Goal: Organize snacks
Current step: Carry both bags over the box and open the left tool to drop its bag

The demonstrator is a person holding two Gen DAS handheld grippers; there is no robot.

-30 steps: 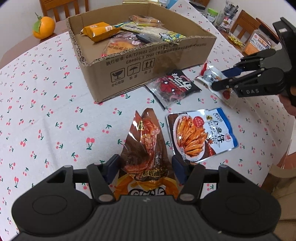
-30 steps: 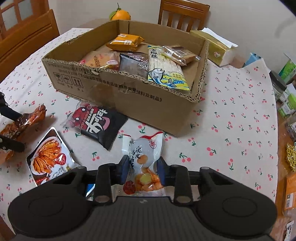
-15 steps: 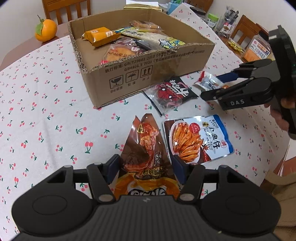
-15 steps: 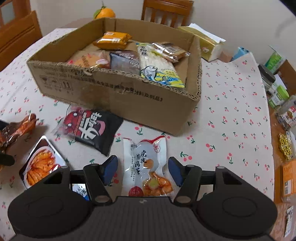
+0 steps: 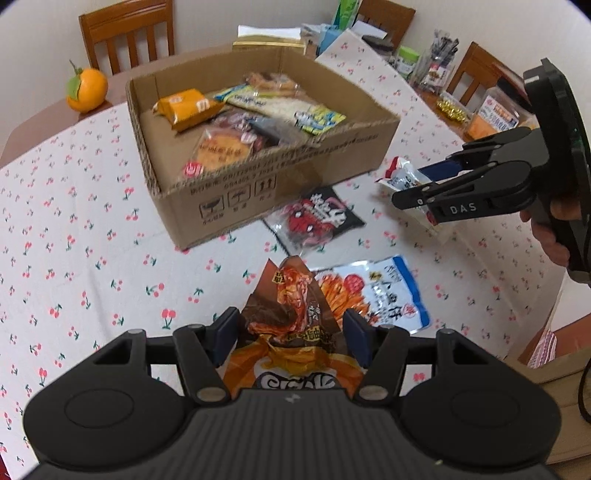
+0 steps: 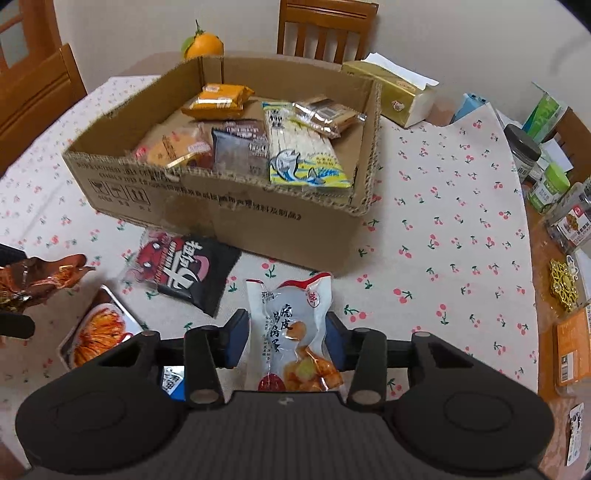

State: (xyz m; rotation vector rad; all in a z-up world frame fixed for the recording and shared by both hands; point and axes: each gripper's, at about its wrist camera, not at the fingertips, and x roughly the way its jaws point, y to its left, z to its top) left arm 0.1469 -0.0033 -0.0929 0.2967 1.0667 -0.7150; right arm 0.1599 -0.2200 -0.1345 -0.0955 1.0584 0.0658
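My left gripper (image 5: pixel 290 332) is shut on a brown and orange snack bag (image 5: pixel 291 314) and holds it above the table. My right gripper (image 6: pixel 286 338) is shut on a clear white pouch with orange pieces (image 6: pixel 291 332), lifted off the cloth; it also shows in the left wrist view (image 5: pixel 408 177). The open cardboard box (image 5: pixel 280 177) (image 6: pixel 221 206) holds several snack packs. A black and red bag (image 5: pixel 317 218) (image 6: pixel 184 273) and a blue and white fries bag (image 5: pixel 373 291) (image 6: pixel 98 332) lie on the table in front of the box.
An orange (image 5: pixel 86 90) stands behind the box. A tissue box (image 6: pixel 399 92), jars (image 6: pixel 524 151) and small packs (image 6: pixel 572 350) crowd the right side. Wooden chairs (image 6: pixel 325 29) ring the cherry-print tablecloth (image 6: pixel 443 258).
Both grippers have risen with their bags. The right gripper opened around the white pouch half a second ago and is shut on it now, off the table.
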